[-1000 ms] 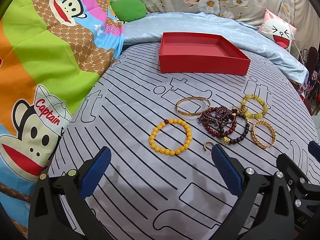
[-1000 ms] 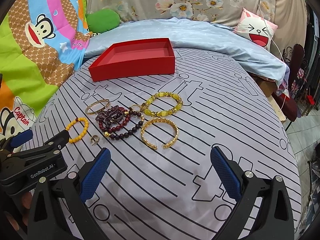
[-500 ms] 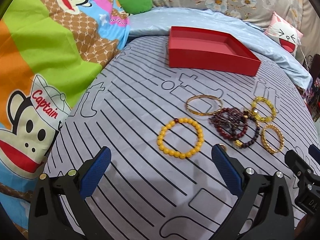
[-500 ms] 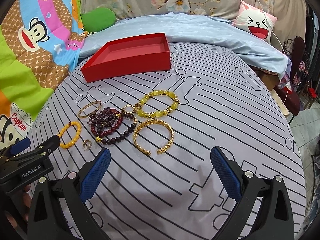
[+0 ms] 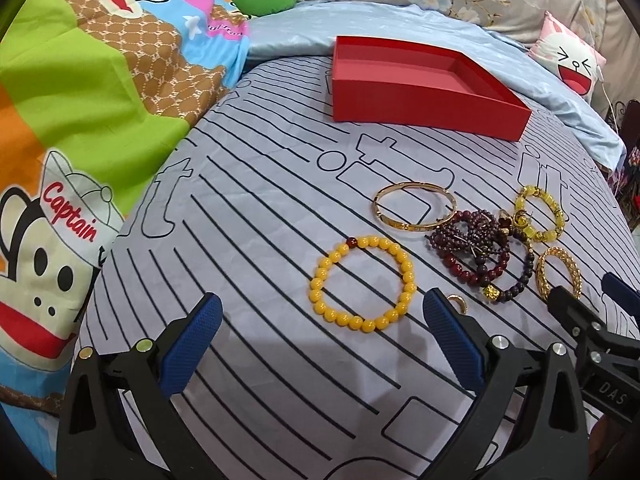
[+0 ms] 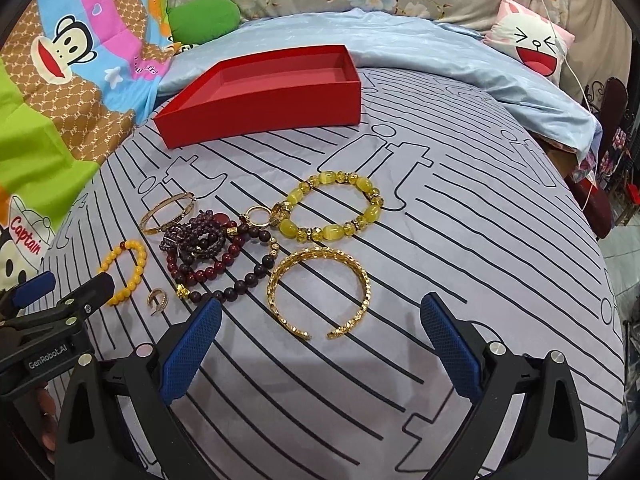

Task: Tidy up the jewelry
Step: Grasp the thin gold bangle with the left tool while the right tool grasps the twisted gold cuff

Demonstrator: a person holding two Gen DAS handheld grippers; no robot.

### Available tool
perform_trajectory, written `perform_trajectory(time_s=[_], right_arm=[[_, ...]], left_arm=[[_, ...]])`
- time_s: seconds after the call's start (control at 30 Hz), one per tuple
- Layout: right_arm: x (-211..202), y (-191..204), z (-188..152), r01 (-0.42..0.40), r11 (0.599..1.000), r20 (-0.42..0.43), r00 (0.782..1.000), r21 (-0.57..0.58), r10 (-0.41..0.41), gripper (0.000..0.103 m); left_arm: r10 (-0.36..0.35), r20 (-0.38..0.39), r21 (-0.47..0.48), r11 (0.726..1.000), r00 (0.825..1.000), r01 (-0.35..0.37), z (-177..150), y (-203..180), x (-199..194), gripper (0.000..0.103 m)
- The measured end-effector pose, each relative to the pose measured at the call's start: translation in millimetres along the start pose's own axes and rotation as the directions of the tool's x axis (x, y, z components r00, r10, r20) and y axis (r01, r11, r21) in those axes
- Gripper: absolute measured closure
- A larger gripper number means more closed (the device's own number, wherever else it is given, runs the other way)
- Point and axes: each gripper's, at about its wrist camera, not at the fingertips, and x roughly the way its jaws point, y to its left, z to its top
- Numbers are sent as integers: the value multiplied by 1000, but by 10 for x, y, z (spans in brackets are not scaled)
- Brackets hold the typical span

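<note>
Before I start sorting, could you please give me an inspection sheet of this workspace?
Surface: grey striped bedsheet, lightly wrinkled.
Job's things: red box, open, nothing seen inside; yellow bead bracelet lying apart; thin gold bangle; dark red bead strands tangled together; chunky yellow bracelet; open gold cuff; small gold ring.
Clutter: nothing seen.
Grippers: left gripper open, near the yellow beads; right gripper open, near the cuff; both hold nothing.
Cables: thin white cord at the bed's far right.
Surroundings: cartoon monkey blanket, bunny pillow, green cushion.
</note>
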Motion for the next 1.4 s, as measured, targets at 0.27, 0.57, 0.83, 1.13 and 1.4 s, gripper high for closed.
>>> perform_trajectory(time_s=[0.27, 0.57, 0.83, 1.13, 1.4], right_arm=[[149, 31, 17, -15, 1000, -35, 999, -11, 14, 27], [158, 23, 30, -1, 1000, -17, 1000, -26, 1, 45], [139, -33, 35, -17, 1000, -5, 1000, -4, 17, 46], [102, -128, 95, -19, 999, 6, 1000, 34, 19, 46], [151, -156, 152, -19, 999, 0, 1000, 43, 19, 46]], left_arm=[[-4, -14, -2, 1000, 1000, 4, 65, -14, 106, 7], [-11, -24, -7, 1000, 1000, 11, 94, -27, 154, 7], [-76, -22, -29, 997, 997, 75, 160, -42, 147, 7], [-144, -42, -55, 988, 989, 142, 420, -222, 306, 7], [-134, -81, -52, 990, 988, 130, 557, -326, 541, 7]])
